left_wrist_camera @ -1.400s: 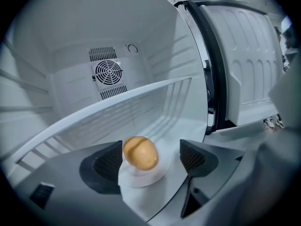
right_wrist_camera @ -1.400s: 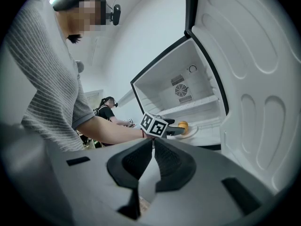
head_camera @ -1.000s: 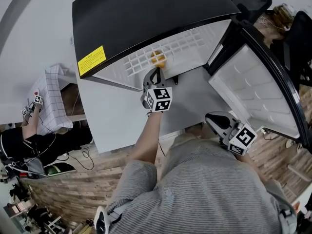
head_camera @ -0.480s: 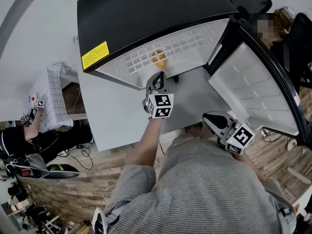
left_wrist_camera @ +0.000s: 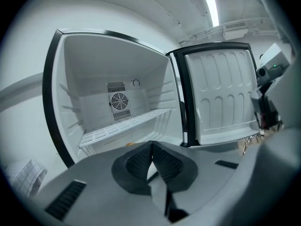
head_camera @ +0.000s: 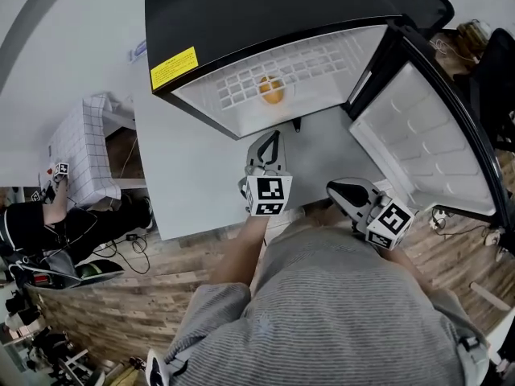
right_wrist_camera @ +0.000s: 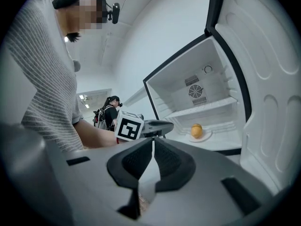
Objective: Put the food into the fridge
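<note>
A round orange piece of food (head_camera: 272, 92) is seen inside the open black-cased, white-lined fridge (head_camera: 265, 22). It rests on a small white plate (right_wrist_camera: 209, 134) on the fridge floor, below the white grid shelf (left_wrist_camera: 123, 127). The white-lined fridge door (head_camera: 418, 143) is swung wide to the right. The left gripper (head_camera: 272, 137) is held just in front of the opening, near the food but apart from it, its jaws closed together on nothing. The right gripper (head_camera: 335, 190) is held nearer, by the person's grey striped shirt (head_camera: 346, 312), with its jaws likewise pressed together and empty.
</note>
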`<action>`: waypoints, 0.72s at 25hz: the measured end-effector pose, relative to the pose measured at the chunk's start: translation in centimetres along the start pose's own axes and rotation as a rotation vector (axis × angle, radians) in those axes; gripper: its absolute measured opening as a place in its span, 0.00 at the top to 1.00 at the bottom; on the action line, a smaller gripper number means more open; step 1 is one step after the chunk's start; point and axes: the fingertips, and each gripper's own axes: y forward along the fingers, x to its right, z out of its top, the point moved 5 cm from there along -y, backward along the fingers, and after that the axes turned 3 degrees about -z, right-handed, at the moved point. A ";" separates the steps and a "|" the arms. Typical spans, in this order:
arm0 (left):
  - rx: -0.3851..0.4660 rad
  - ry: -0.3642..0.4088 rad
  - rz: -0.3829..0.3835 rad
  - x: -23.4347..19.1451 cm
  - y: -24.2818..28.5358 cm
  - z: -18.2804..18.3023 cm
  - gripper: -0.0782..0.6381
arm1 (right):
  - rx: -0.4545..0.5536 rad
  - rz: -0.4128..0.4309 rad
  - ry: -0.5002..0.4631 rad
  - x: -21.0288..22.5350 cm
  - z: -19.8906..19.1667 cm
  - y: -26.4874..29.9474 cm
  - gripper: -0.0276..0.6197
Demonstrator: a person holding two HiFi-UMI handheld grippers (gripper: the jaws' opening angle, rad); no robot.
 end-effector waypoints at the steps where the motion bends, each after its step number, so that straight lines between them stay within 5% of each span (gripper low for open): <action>1: 0.008 -0.008 -0.004 0.2 -0.7 0.2 0.88 | 0.002 0.003 -0.006 -0.2 0.0 0.2 0.94; 18: 0.120 -0.103 -0.030 2.1 -13.5 1.3 0.88 | 0.037 0.068 -0.080 -3.8 0.3 3.3 0.94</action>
